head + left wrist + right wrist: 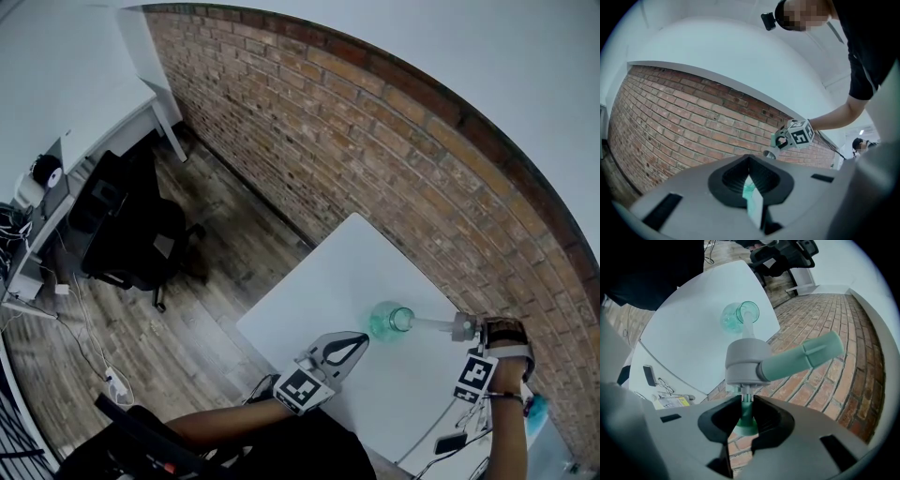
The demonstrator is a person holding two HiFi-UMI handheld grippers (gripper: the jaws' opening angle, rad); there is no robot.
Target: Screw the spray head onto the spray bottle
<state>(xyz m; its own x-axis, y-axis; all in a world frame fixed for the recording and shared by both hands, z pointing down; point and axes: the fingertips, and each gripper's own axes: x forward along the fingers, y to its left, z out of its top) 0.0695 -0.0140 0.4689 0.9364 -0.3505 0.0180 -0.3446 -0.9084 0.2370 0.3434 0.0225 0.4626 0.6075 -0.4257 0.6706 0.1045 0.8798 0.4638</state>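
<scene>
A clear green spray bottle [390, 321] stands on the white table [319, 300]. My right gripper [469, 330] is shut on the spray head [461, 326], to the right of the bottle. In the right gripper view the jaws [746, 404] pinch the green stem under the grey spray head [747, 363], whose green trigger [801, 363] sticks out right. Its clear tube reaches the mouth of the bottle [739, 317]. My left gripper [359, 341] lies just left of the bottle, shut and empty. In the left gripper view the closed left gripper [749, 180] shows a green sliver through its slit, and the spray head [776, 143] hangs ahead.
A brick wall [375, 141] runs behind the table. A black office chair [131, 234] and a cluttered desk [37, 206] stand on the wooden floor at left. A phone [648, 374] and glasses [665, 387] lie on a lower surface beside the table.
</scene>
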